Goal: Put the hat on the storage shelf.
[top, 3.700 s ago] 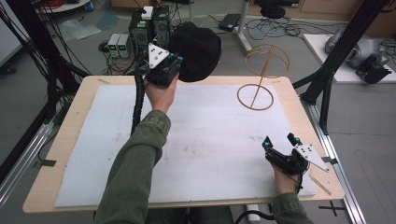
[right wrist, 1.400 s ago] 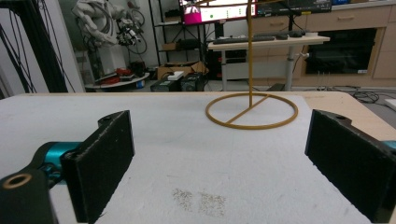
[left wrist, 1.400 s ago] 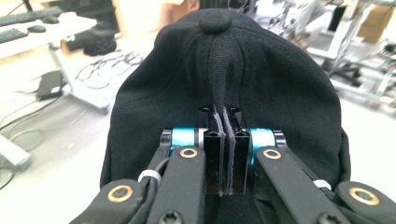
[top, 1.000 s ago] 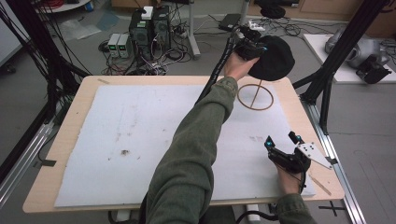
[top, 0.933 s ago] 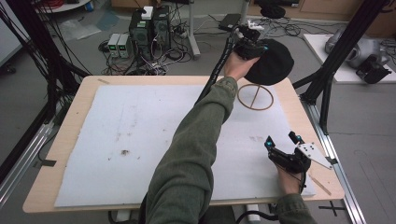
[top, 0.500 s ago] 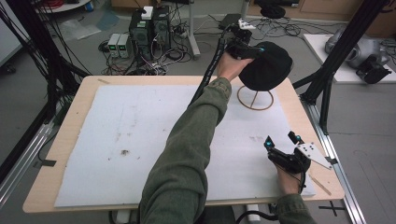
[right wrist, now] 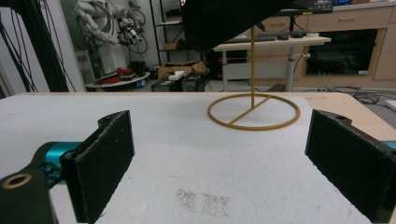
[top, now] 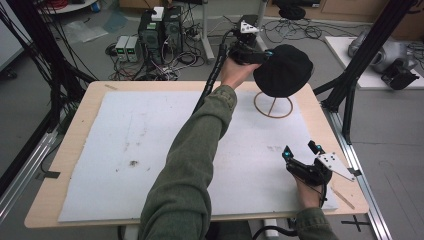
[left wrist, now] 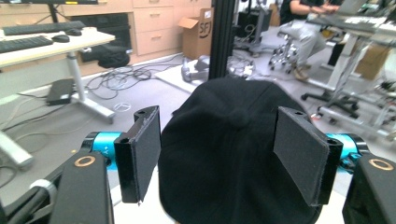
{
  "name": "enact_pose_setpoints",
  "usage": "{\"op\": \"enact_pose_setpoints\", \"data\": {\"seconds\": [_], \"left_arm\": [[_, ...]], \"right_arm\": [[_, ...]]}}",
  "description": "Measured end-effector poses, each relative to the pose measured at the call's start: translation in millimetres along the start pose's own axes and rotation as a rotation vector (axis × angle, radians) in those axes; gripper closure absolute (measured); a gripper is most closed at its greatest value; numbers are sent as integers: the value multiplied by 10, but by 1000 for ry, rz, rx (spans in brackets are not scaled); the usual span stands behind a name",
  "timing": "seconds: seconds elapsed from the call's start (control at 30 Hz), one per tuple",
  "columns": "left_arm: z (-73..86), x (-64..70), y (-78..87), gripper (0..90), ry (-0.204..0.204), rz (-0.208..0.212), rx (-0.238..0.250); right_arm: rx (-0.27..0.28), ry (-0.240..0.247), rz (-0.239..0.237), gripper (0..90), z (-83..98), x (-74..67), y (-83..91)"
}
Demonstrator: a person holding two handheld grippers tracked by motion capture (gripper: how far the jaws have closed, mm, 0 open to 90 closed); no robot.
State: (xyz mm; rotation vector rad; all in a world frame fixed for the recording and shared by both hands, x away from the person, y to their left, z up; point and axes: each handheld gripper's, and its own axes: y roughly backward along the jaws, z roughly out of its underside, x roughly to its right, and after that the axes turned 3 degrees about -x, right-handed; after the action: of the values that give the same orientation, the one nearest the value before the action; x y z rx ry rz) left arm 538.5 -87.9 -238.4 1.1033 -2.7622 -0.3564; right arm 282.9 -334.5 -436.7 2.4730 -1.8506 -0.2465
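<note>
resting on stand (top: 273,104): black cap (top: 282,70) | left gripper (left wrist: 219,154) fingers apart (straddling cap) | right gripper (right wrist: 224,168) fingers apart

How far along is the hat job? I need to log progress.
Done: the black cap sits atop the wire stand. In hand: the left gripper is open, jaws either side of the cap. Left: drawing that hand away. The right gripper rests open on the table.

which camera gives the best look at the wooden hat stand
The right gripper view: the hat stand's ring base and upright post are plain and close. The high view shows its base from above, the black cap covering its top.
</note>
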Motion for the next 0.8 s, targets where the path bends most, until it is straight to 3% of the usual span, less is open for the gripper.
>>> {"op": "enact_pose_setpoints", "data": {"seconds": [0.17,0.4,0.8], "left_arm": [[48,-40,164,315,6,16,17],[178,-121,404,295,-6,-10,27],[371,-177,716,293,-4,-10,34]], "right_arm": [[-2,-13,10,71,0,5,-7],[4,-7,8,71,-3,7,-8],[7,-7,13,71,-19,-3,16]]}}
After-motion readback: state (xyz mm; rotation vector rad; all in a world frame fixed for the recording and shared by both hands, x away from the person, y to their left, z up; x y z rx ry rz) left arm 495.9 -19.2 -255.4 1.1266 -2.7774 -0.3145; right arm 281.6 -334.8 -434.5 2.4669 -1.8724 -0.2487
